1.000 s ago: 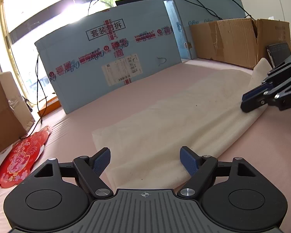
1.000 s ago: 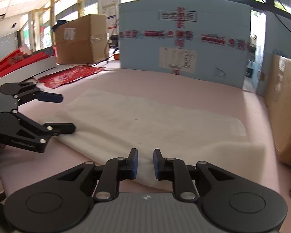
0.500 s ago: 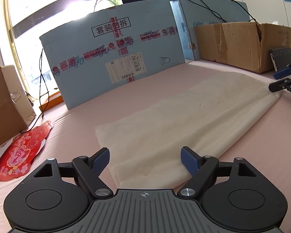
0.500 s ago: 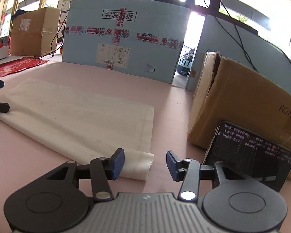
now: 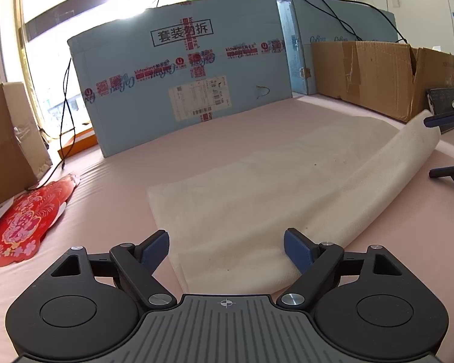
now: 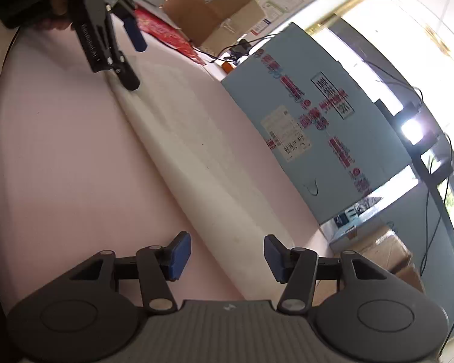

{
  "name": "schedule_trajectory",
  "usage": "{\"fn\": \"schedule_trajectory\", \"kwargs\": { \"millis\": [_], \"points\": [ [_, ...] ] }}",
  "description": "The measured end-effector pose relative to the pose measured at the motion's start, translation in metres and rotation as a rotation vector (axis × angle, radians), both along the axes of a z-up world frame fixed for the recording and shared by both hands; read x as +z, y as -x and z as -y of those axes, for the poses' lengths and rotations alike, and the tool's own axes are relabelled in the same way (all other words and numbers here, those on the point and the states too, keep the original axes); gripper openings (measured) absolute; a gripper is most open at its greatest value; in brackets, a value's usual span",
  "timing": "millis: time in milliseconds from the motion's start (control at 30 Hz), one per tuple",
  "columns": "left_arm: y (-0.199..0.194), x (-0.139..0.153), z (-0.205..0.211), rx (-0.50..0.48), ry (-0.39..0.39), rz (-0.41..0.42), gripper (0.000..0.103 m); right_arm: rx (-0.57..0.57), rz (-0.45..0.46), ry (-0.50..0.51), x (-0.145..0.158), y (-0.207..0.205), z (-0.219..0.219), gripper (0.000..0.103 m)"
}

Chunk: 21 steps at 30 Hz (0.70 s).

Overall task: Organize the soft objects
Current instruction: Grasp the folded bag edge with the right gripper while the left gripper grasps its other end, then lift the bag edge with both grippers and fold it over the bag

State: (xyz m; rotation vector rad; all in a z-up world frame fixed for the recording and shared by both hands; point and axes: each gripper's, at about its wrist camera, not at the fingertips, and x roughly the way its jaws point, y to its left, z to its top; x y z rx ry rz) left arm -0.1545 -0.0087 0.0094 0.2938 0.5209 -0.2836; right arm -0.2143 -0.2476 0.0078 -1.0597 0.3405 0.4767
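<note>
Your left tongs [image 5: 226, 249] stand wide and are opening, pads clear of the cream, folded fleece cloth [image 5: 269, 199], whose near end lies between them on the pink padded tabletop [image 5: 196, 148]. Your right tongs [image 6: 227, 255] are opening too, straddling the cloth's other end without pressing it. Beyond both tongs stands a large pale-blue cardboard box [image 5: 181, 84].
</note>
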Motion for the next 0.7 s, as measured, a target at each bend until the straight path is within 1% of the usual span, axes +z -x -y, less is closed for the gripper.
{"fn": "schedule_trajectory", "kwargs": {
  "millis": [100,233,267,333,400,467,533,600,700],
  "points": [
    [0.0,0.0,-0.001,0.001,0.008,-0.003,0.085,0.066,0.064,0.1,-0.005,0.007,-0.01,0.059],
    [-0.003,0.0,-0.006,0.001,0.039,-0.025,0.085,0.115,0.033,0.14,-0.005,-0.006,-0.014,0.054],
    [-0.004,0.0,-0.007,0.001,0.046,-0.03,0.085,0.133,0.034,0.162,-0.006,-0.009,-0.016,0.049],
    [-0.005,0.0,-0.008,0.002,0.056,-0.036,0.085,0.179,0.053,0.227,-0.012,-0.012,-0.023,0.044],
    [-0.007,0.0,-0.011,0.001,0.072,-0.047,0.085,0.25,0.084,0.3,-0.019,-0.012,-0.032,0.037],
    [-0.007,0.0,-0.011,-0.004,0.071,-0.047,0.085,0.315,0.087,0.342,-0.025,-0.013,-0.041,0.023],
    [-0.003,0.003,-0.006,-0.027,0.015,-0.007,0.085,0.343,0.072,0.359,-0.027,-0.014,-0.046,0.015],
    [0.01,0.007,0.003,-0.096,-0.083,0.102,0.085,0.355,0.054,0.359,-0.027,-0.016,-0.048,0.013],
    [0.028,0.017,0.012,-0.266,-0.125,0.215,0.085,0.352,0.003,0.319,-0.02,-0.016,-0.047,0.011]
  ]
}}
